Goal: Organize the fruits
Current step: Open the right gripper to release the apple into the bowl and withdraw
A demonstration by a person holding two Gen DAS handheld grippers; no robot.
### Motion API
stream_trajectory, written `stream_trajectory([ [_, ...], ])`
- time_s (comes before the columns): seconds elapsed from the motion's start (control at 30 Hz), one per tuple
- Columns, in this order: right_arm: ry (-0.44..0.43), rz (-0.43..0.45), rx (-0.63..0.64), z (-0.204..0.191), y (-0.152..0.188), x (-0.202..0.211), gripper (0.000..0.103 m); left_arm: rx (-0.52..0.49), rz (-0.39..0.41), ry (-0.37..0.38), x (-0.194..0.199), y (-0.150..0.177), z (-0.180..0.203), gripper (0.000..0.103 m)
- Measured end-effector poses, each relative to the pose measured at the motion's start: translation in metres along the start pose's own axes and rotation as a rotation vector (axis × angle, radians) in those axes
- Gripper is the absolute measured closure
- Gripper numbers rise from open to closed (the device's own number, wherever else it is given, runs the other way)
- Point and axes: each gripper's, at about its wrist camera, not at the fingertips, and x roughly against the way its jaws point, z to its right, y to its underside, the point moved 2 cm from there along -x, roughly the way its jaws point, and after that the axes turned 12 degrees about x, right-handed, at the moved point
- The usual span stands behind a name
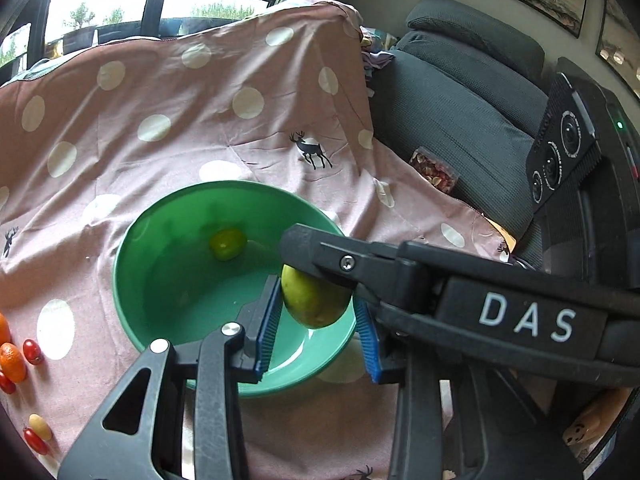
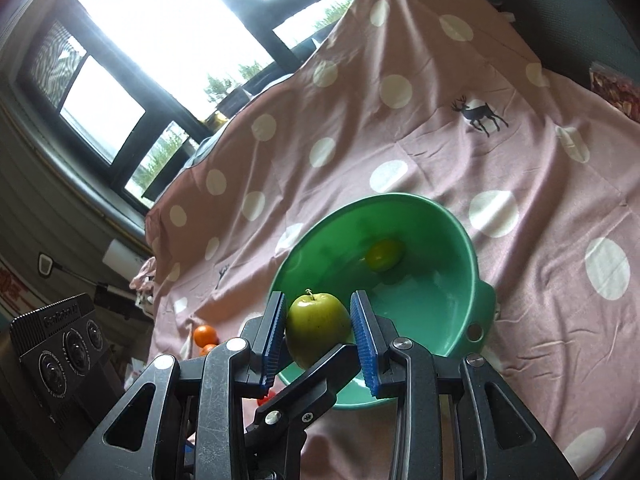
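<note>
- Two tools meet above the green bowl's near rim: right tool clenched on the green apple.
- Left tool brackets the apple; grip unclear.
- Lime sits inside the bowl; spotted cloth spreads beyond the far rim.

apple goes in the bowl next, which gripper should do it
Right. The right gripper is shut on the apple above the bowl rim; the left gripper is open, holding nothing.

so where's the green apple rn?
Green apple is clamped in the right gripper, over the near rim of the green bowl; the left wrist view shows it between the open left gripper's fingers.
</note>
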Motion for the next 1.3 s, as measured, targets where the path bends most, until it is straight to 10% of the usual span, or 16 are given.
stream_trajectory([
  [0.67, 0.149, -0.124, -0.076, 0.034, 0.008, -0.024, 0.067, 0.105, -0.155, 0.031, -0.043, 0.015, -0.008, 0.066],
  [1.03, 0.174, -0.046, -0.056, 0.03, 0.003, -0.007, 0.059, 0.105, -0.058, 0.008, -0.007, 0.008, -0.016, 0.064],
  [1.3, 0.182, -0.001, -0.023, 0.018, -0.001, 0.001, 0.044, 0.141, 0.064, -0.064, 0.049, 0.008, -0.043, 0.037],
])
